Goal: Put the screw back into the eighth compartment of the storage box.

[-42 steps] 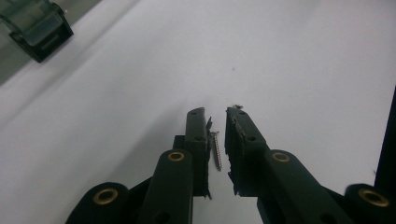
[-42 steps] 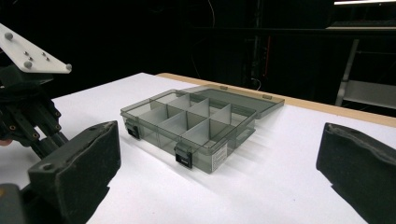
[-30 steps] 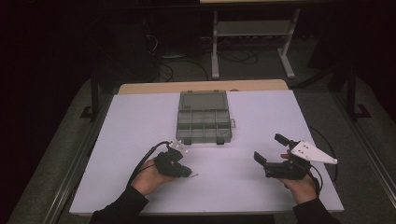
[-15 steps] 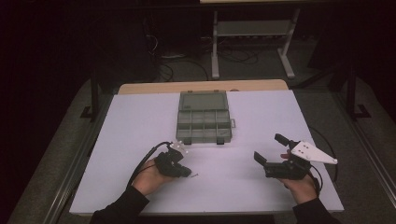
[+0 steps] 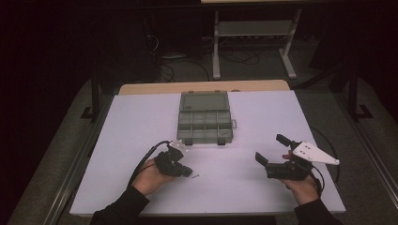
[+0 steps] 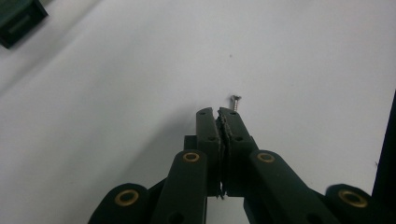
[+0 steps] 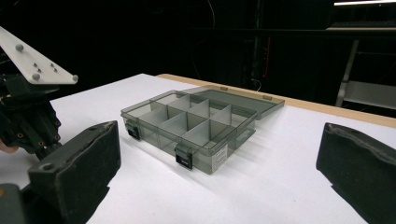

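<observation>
White bench (image 5: 141, 122) in a dark room, metal rack at 12 o'clock. One open compartment box (image 5: 205, 118), one screw (image 6: 236, 101) lying just past the clenched left hand-held gripper (image 6: 218, 113). Right hand-held gripper (image 5: 271, 149) is released, at 4 o'clock.

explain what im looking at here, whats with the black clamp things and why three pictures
A person sits at a white table holding a hand-operated gripper in each hand. The high view looks down from above: the left gripper is at the left, the right gripper at the right. The other two pictures come from a small camera riding on each gripper, looking along its own black jaws.

On the table lies a grey compartment box with its lid open; its compartments look empty. A small screw lies on the table just ahead of the left gripper's tips.

Nothing is held: the left jaws are pressed together with the screw beyond them, and the right jaws stand wide apart, facing the box.
</observation>
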`<state>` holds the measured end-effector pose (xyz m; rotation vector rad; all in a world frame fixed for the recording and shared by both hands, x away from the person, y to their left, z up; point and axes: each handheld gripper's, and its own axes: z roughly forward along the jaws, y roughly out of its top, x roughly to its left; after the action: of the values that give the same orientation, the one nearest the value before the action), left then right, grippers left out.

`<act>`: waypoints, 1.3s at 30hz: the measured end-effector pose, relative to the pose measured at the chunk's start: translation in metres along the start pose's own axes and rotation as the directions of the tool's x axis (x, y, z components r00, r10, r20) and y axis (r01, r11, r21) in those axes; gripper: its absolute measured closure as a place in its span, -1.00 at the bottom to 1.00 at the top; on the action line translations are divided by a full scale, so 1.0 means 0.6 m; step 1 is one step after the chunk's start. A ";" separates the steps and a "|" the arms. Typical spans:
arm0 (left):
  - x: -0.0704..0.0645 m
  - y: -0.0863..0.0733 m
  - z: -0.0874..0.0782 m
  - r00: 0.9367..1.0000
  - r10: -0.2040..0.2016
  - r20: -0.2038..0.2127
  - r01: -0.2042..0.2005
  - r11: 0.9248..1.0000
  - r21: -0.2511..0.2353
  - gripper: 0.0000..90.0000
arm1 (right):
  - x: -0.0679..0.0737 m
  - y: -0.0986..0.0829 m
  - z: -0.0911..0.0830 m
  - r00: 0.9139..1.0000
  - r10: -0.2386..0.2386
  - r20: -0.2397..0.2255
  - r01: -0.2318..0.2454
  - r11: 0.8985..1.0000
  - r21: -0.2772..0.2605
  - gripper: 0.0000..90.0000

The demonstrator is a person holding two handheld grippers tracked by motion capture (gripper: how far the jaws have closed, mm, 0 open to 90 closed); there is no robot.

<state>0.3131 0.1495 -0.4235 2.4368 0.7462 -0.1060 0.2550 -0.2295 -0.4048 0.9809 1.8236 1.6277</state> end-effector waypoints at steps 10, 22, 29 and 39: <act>0.004 0.018 -0.024 1.000 -0.007 0.008 0.007 0.998 -0.056 0.96 | 0.000 0.000 0.000 1.000 0.000 0.001 0.000 1.000 0.001 -1.00; 0.009 0.061 -0.047 1.000 0.006 0.005 -0.006 0.995 -0.104 0.96 | 0.000 0.000 0.001 1.000 0.002 0.002 -0.002 1.000 0.002 -1.00; 0.015 0.088 -0.059 1.000 0.018 0.004 -0.018 0.992 -0.123 0.96 | -0.001 0.000 0.001 1.000 0.002 0.002 -0.002 1.000 0.001 -1.00; 0.025 0.126 -0.063 1.000 0.025 0.018 -0.022 0.988 -0.150 0.96 | 0.000 0.000 0.001 1.000 0.001 0.003 -0.001 1.000 0.001 -1.00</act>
<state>0.3628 0.1270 -0.3574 2.2976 0.6914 -0.0630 0.2556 -0.2293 -0.4048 0.9844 1.8223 1.6259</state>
